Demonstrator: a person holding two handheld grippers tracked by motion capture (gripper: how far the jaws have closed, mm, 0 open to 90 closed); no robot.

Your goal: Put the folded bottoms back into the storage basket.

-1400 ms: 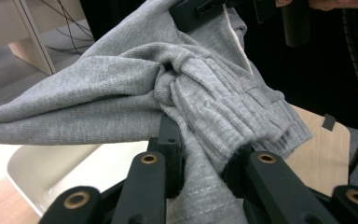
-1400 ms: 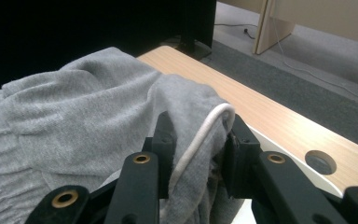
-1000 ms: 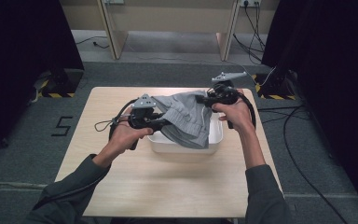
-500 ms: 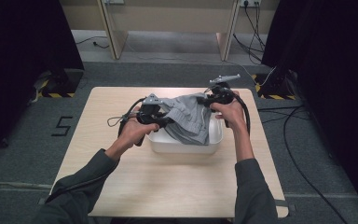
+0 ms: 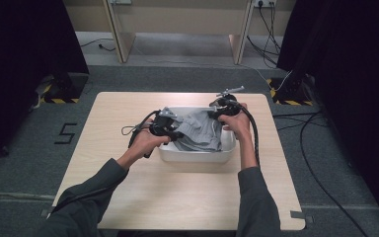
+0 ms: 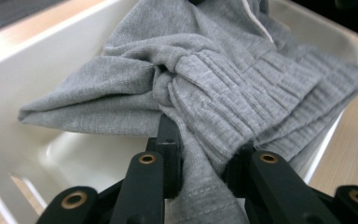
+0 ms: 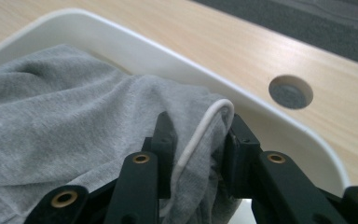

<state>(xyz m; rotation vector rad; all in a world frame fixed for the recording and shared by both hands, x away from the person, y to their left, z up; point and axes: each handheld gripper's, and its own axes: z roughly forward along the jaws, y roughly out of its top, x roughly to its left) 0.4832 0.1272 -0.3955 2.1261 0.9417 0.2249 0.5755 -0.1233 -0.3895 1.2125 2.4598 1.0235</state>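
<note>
Grey garment [image 5: 200,131] over white tub [image 5: 197,155], pinched between left claw [image 5: 175,133] and right claw [image 5: 214,114].

The soft grey knitted cloth garment [image 6: 223,88], ribbed at its hem and matt, with a smooth white cord, lies in a glossy white plastic rectangular tub [image 7: 279,126] on the pale, smooth, faintly shiny wood-grain desk [image 5: 177,197].
</note>
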